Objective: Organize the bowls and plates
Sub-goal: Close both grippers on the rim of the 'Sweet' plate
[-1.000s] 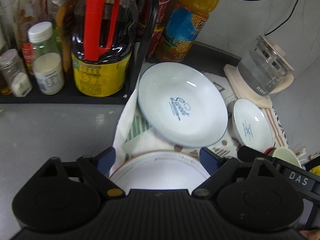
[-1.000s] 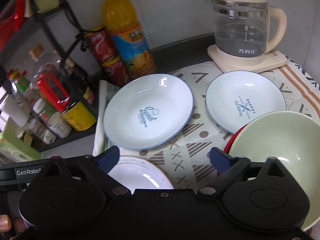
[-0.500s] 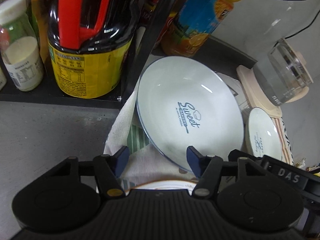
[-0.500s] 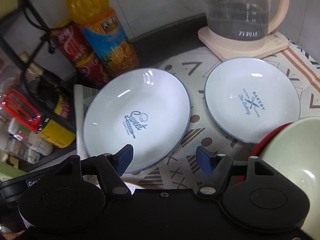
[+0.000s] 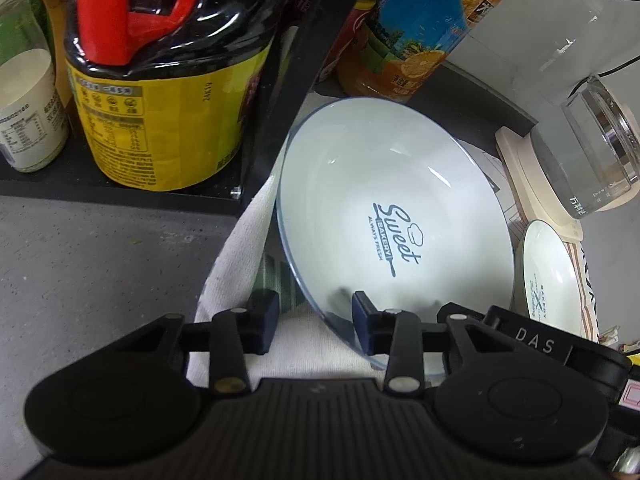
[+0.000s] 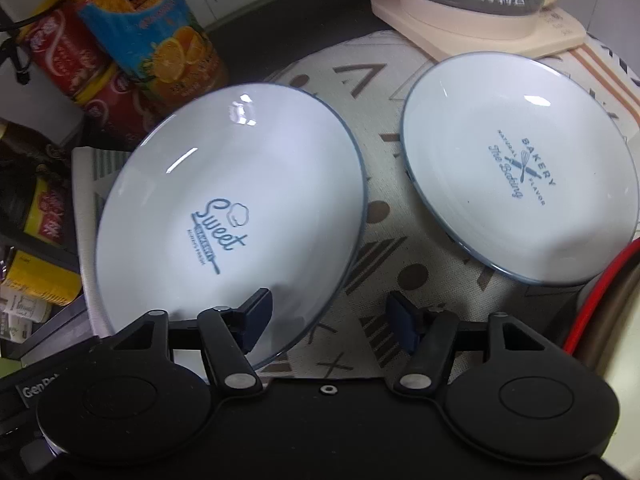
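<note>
Straddling the near rim of the "Sweet" plate (image 5: 392, 216), the left gripper (image 5: 314, 318) and right gripper (image 6: 330, 316) have been closing, pads not yet pressing. It lies on the patterned cloth (image 6: 380, 216); glazed, slippery, breakable, best pinched at the rim. The "Bakery" plate (image 6: 516, 168) sits beyond.

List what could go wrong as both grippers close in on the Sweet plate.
1. Both grippers' jaws have just been closing astride the Sweet plate rim: left gripper, right gripper. Uneven pinches could tip it.
2. Lifted, it could knock the orange juice bottle or the Bakery plate nearby.
</note>
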`<state>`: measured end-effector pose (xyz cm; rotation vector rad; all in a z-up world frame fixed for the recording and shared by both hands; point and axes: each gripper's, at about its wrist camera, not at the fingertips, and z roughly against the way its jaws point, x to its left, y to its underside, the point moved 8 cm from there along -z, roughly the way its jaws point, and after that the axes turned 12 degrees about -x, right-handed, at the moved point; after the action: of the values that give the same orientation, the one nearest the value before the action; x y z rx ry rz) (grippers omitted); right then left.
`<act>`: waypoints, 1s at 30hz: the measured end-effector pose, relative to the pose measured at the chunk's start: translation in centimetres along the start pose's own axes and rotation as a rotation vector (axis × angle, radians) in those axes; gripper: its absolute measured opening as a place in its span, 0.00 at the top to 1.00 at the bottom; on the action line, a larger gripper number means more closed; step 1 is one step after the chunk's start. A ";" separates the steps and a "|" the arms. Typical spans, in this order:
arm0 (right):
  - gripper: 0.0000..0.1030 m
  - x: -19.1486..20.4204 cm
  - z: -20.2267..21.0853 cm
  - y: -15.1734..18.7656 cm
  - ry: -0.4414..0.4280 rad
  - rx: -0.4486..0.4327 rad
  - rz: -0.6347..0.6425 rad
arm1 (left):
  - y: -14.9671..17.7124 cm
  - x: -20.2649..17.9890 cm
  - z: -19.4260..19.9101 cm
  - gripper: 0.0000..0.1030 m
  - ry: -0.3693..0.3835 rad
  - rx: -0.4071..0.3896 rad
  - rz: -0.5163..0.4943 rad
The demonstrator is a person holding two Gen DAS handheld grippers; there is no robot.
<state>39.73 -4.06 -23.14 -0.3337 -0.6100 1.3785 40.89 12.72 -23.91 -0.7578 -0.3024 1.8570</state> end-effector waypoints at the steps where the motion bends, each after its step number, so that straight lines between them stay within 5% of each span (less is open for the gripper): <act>1: 0.40 0.1 -0.1 -0.1 0.001 -0.006 0.010 | 0.0 -0.1 -0.1 0.67 0.007 -0.004 0.008; 5: 0.51 0.1 -0.1 -0.4 0.002 -0.038 0.015 | 0.2 -0.5 -0.3 0.82 0.014 -0.014 0.007; 7: 0.73 0.3 -0.1 -0.6 -0.014 -0.050 0.029 | 0.2 -0.7 -0.3 0.82 0.011 -0.014 0.018; 8: 0.75 0.5 -0.1 -0.6 -0.050 -0.041 0.008 | 0.2 -0.7 -0.2 0.83 0.008 -0.015 0.026; 15: 0.84 0.3 1.2 -1.0 -0.106 -0.078 -0.010 | -0.3 -0.8 1.5 0.84 0.026 -0.060 0.033; 30: 0.85 0.7 5.8 -1.3 -0.139 -0.156 0.104 | 1.8 -1.8 6.3 0.84 0.001 -0.115 0.059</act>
<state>37.46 -4.36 -17.63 -0.4011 -0.8279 1.4654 36.00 11.20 -19.40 -0.8539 -0.3925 1.9071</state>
